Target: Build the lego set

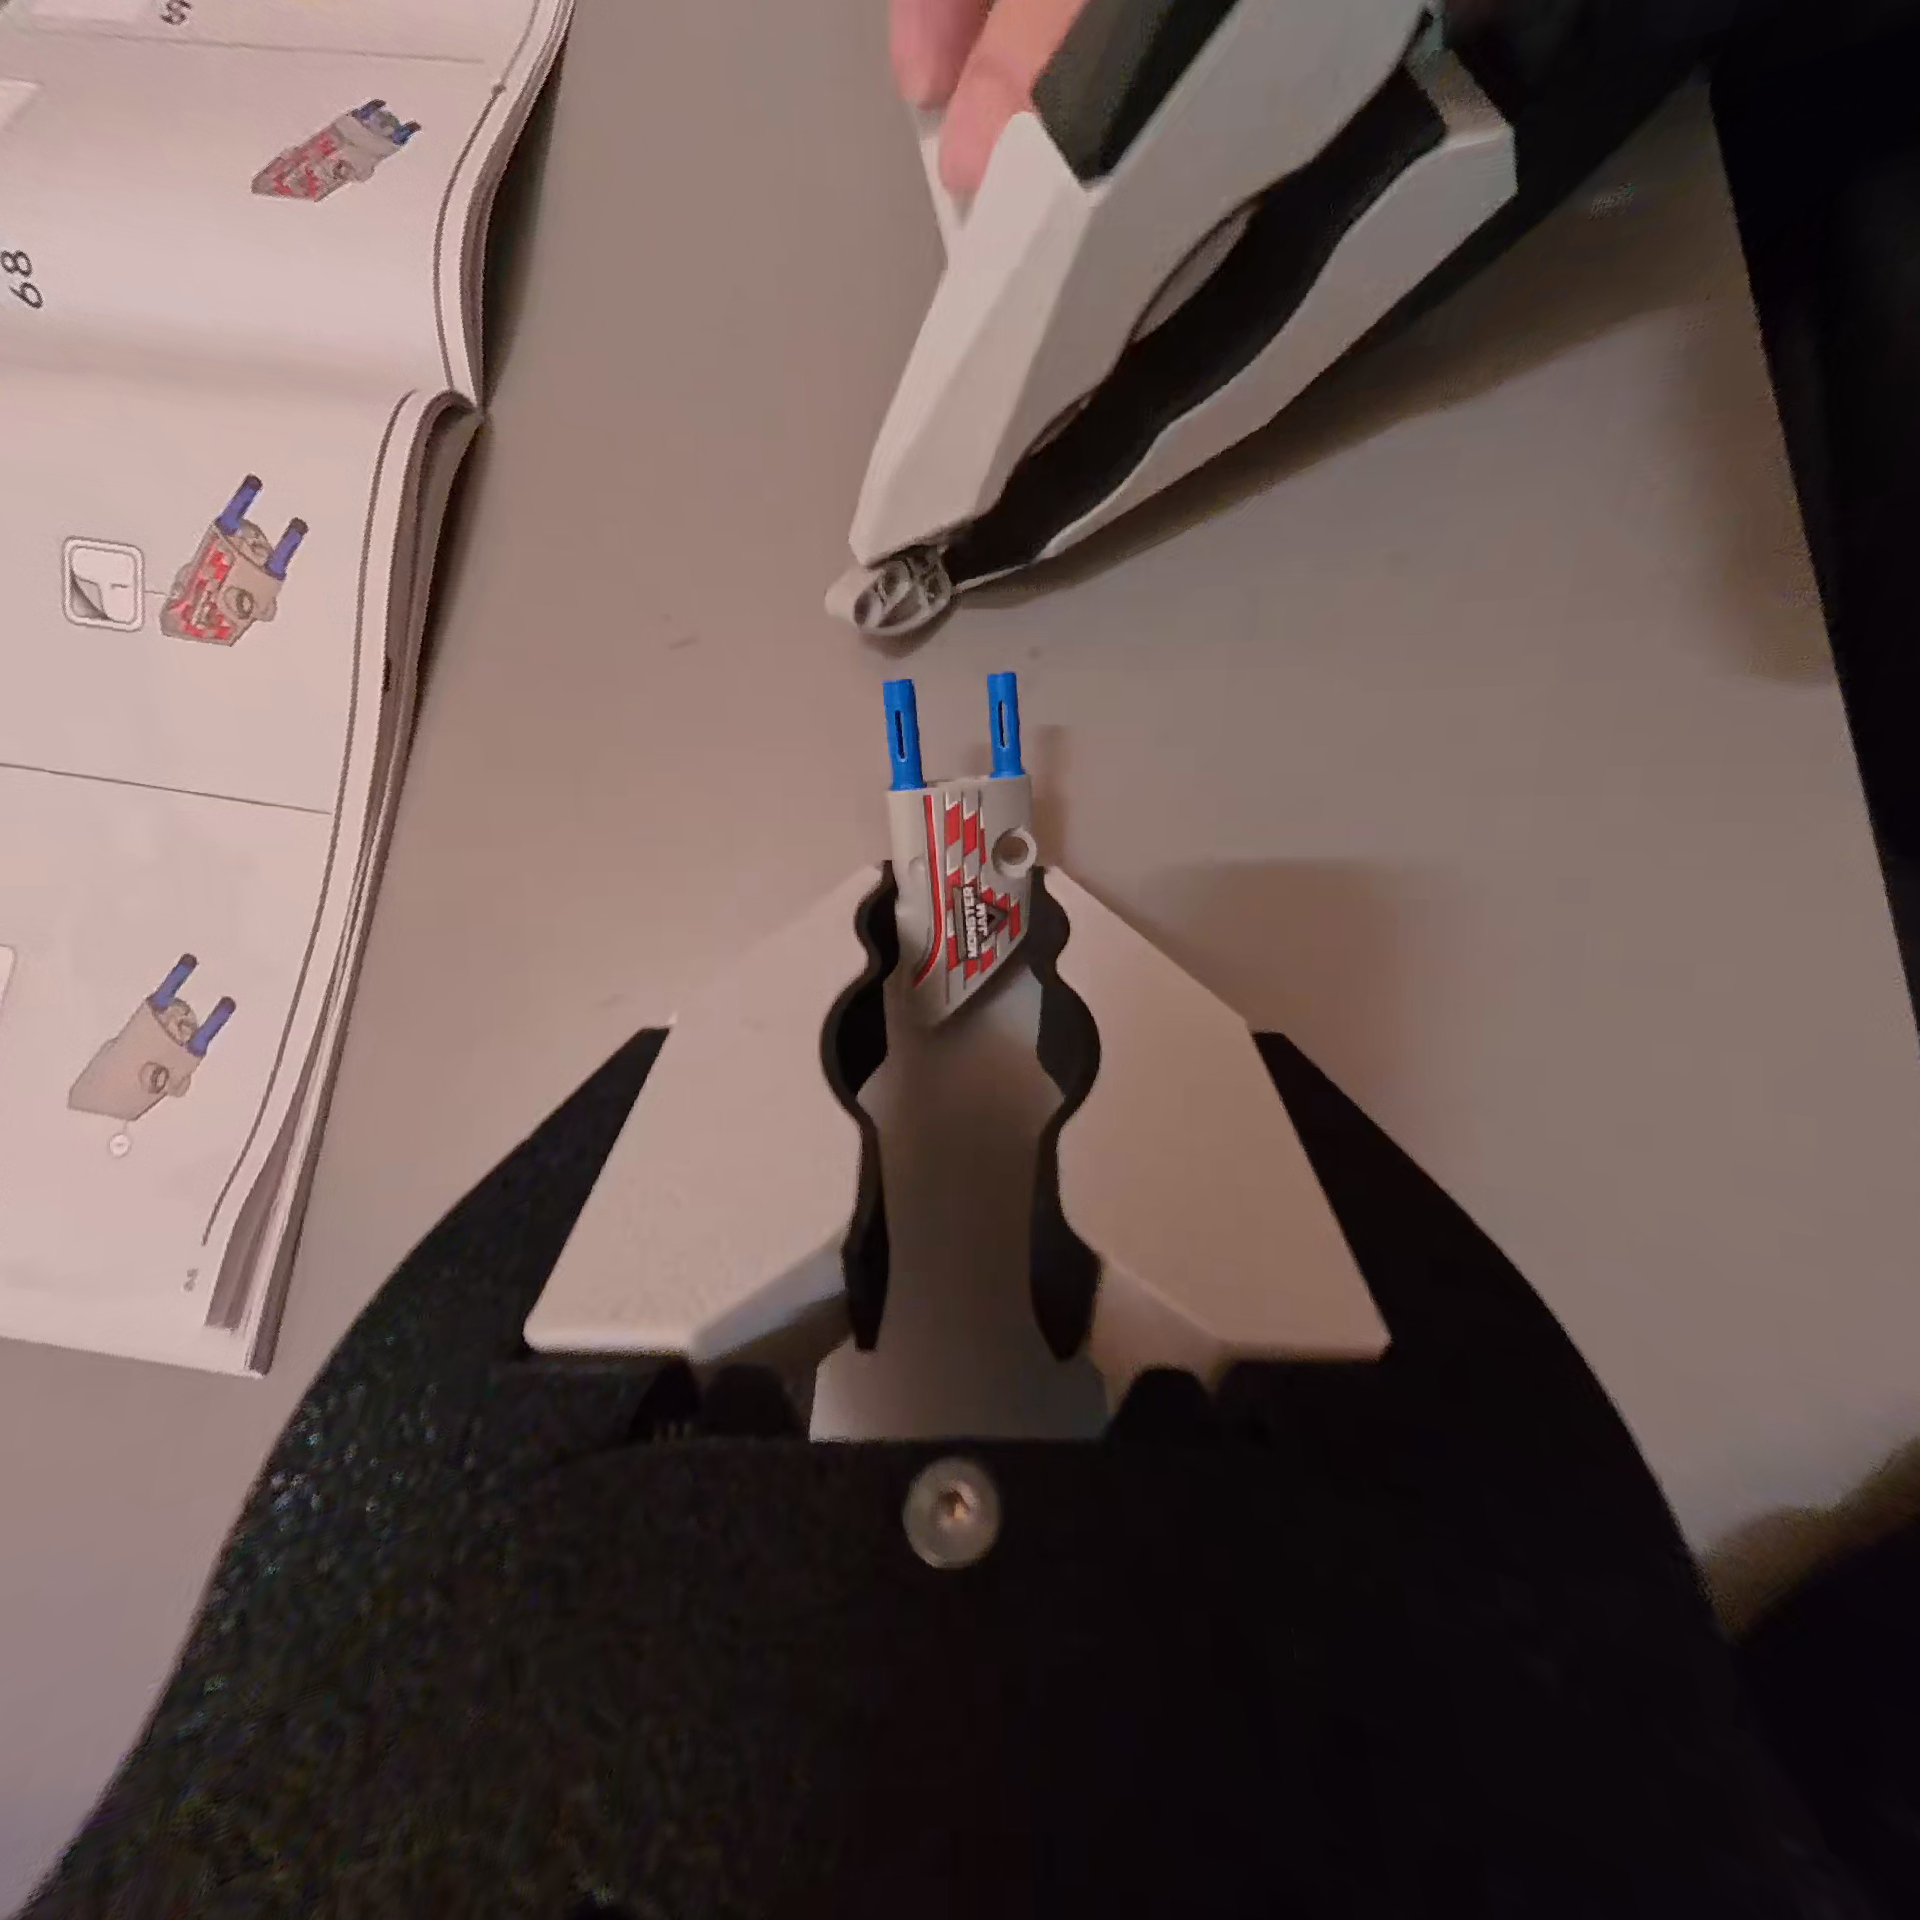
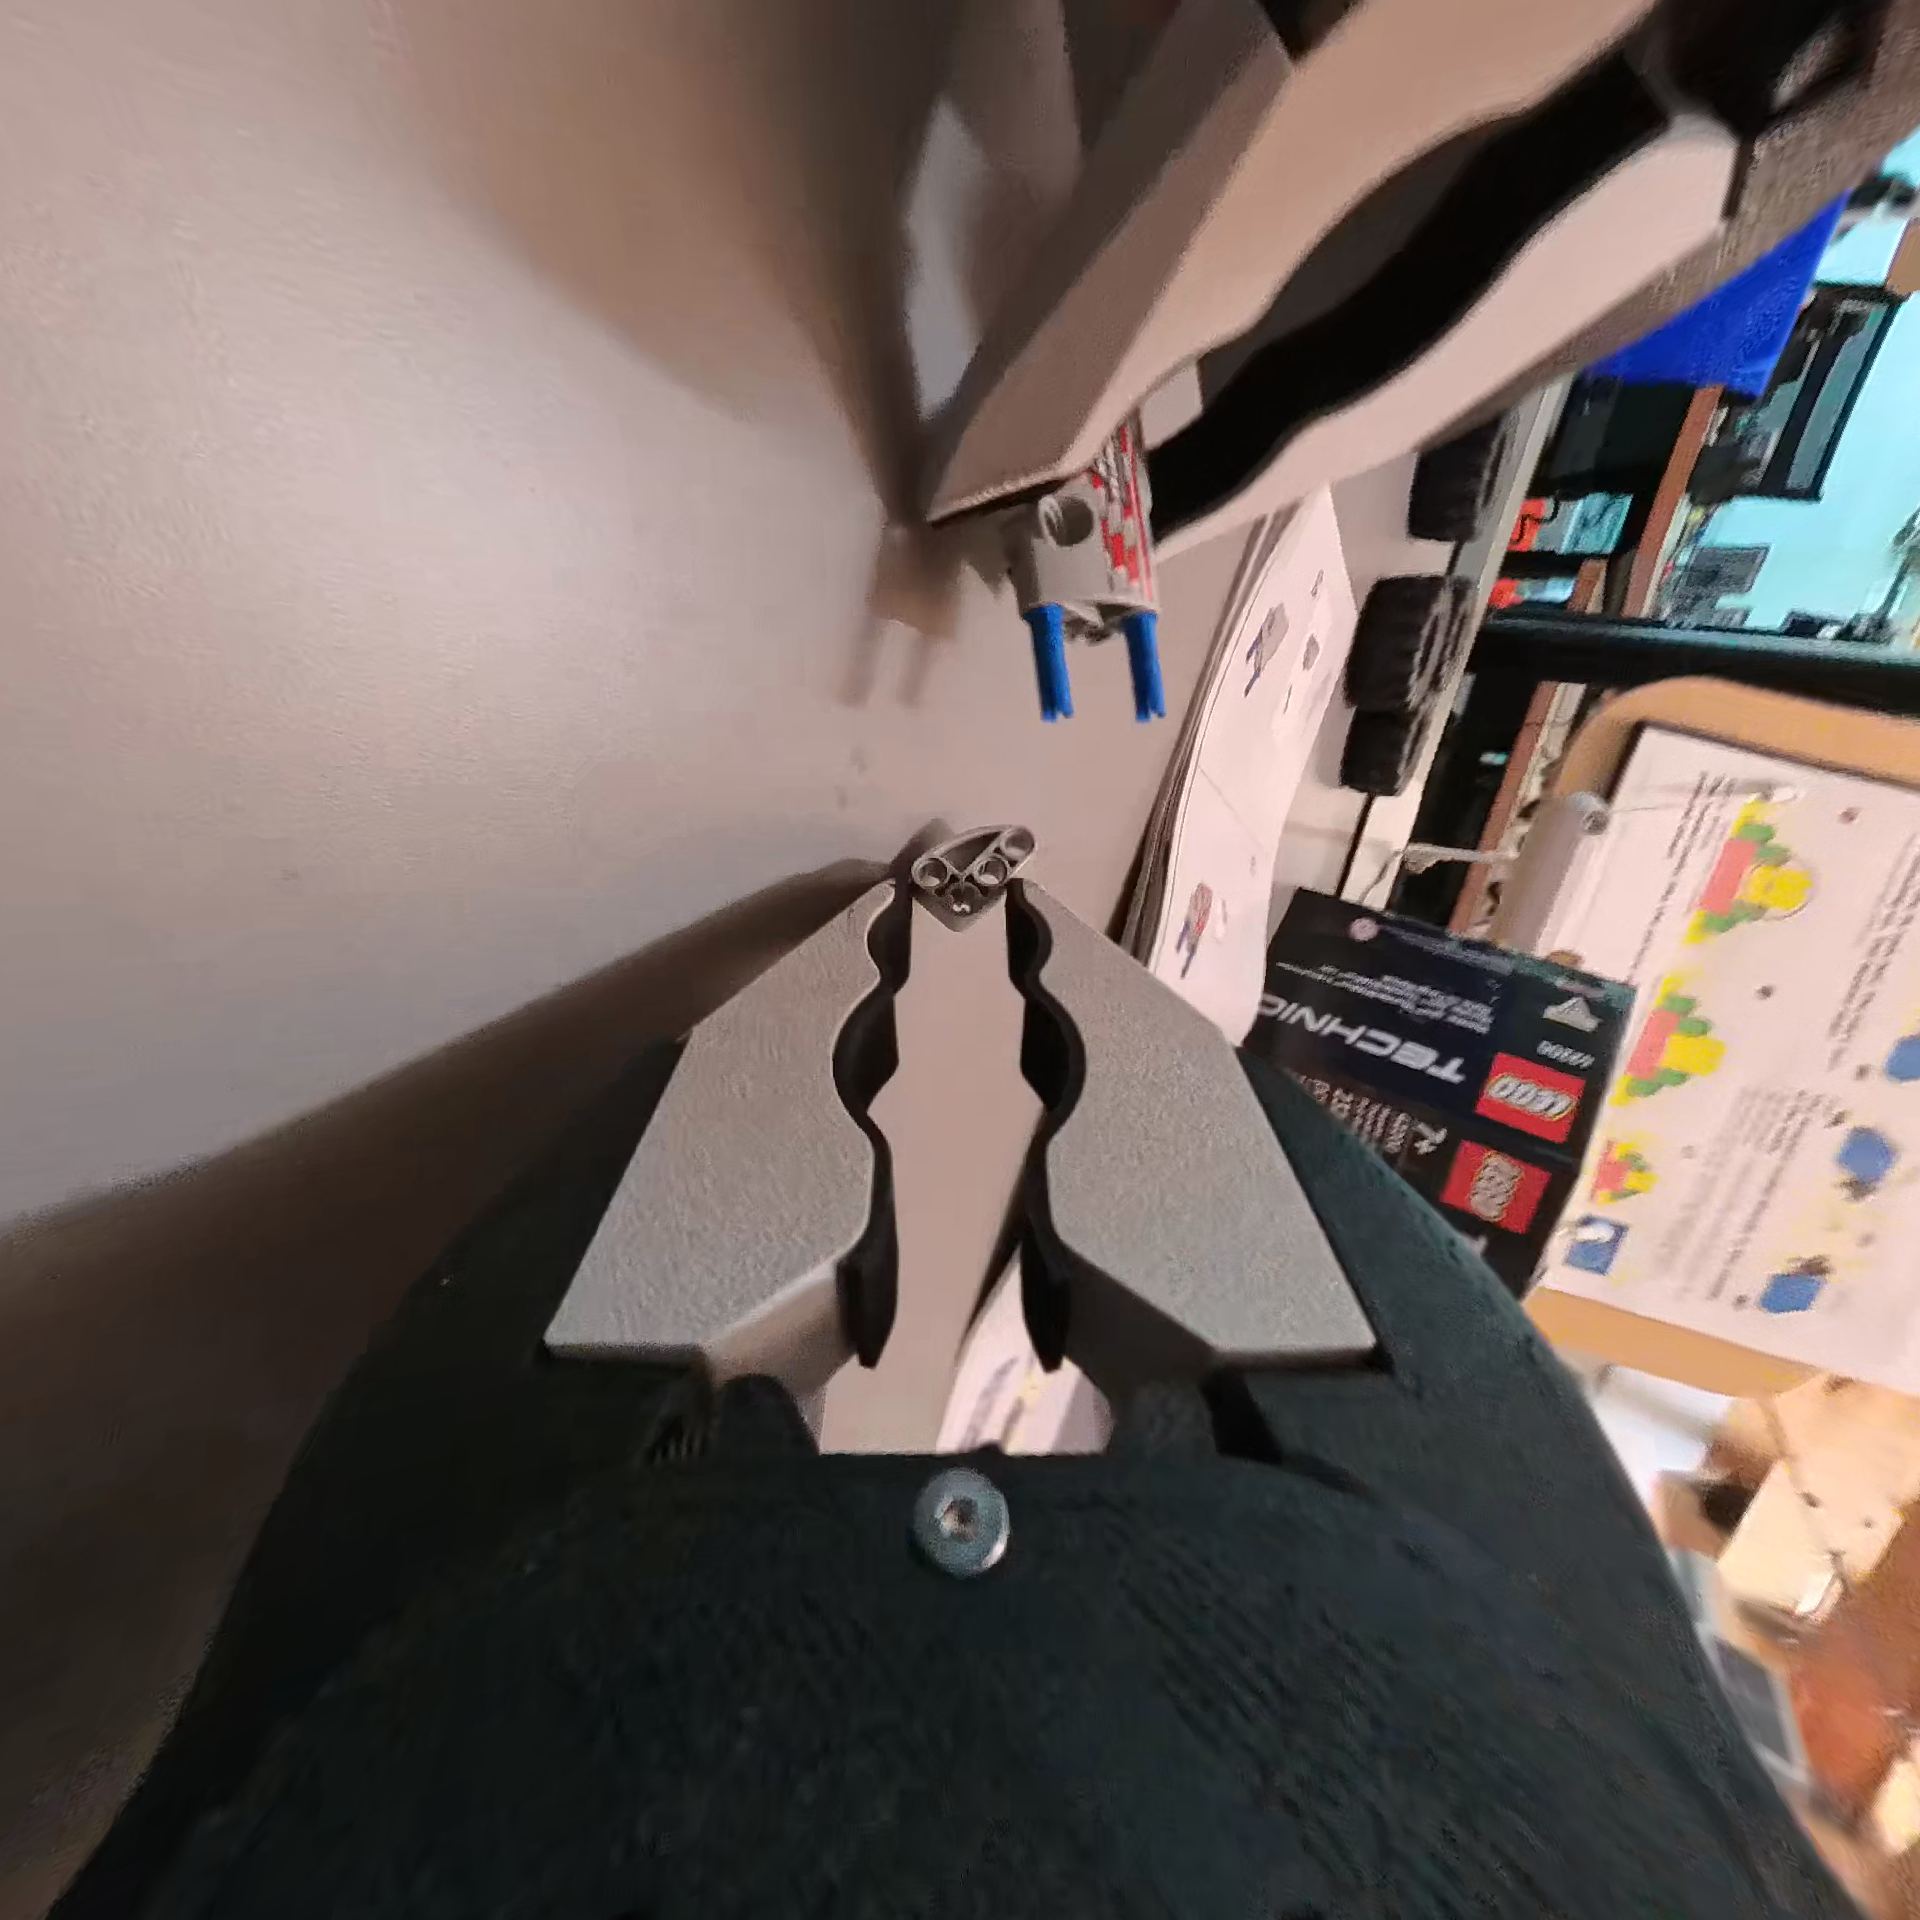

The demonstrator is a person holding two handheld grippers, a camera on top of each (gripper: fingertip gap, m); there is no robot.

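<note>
Two blue pins (image 1: 948,727) (ahead of left gripper (image 1: 961,883))
</note>
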